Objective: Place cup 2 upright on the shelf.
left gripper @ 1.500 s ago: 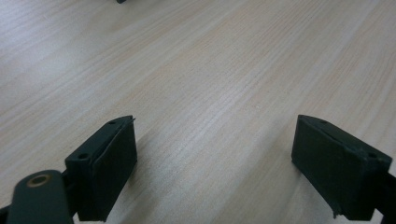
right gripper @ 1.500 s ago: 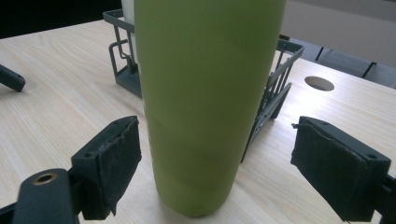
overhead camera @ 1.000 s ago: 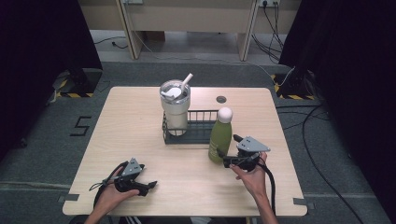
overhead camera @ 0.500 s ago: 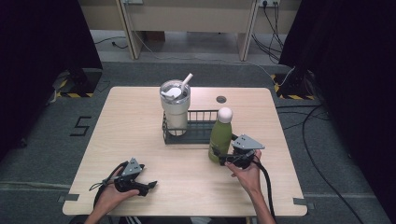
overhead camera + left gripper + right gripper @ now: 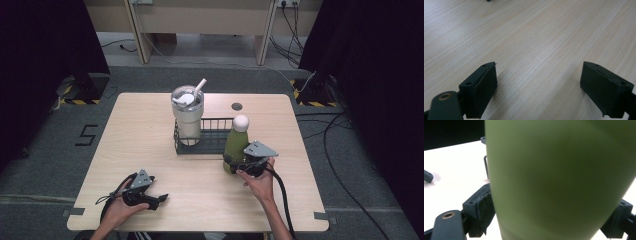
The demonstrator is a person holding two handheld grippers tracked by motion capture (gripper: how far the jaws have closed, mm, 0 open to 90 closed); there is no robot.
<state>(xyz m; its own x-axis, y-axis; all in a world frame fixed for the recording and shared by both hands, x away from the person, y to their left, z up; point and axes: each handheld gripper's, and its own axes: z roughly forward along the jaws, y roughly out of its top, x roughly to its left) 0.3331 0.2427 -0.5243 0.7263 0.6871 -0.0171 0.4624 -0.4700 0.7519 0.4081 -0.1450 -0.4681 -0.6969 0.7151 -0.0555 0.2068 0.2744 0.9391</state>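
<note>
A green bottle [image 5: 235, 141] with a white round cap stands upright on the wooden table [image 5: 135, 135], just outside the front right corner of a black wire basket [image 5: 218, 120]. My right gripper [image 5: 232, 163] reaches in from the right at the bottle's base. In the right gripper view the bottle [image 5: 561, 177] sits between the two jaws, which have just been closing, and both pads touch its sides. My left gripper [image 5: 158, 200] rests near the table's front left, open, with bare wood between its jaws [image 5: 546, 92].
A steel tumbler [image 5: 187, 112] with a white lid and straw stands in the left end of the wire basket. A small round hole [image 5: 237, 106] lies in the tabletop behind the basket. Cables trail over the floor to the right of the table.
My right gripper has slid a little to the left, closer around the bottle's base. The bottle, the tumbler and my left gripper have stayed where they were.
</note>
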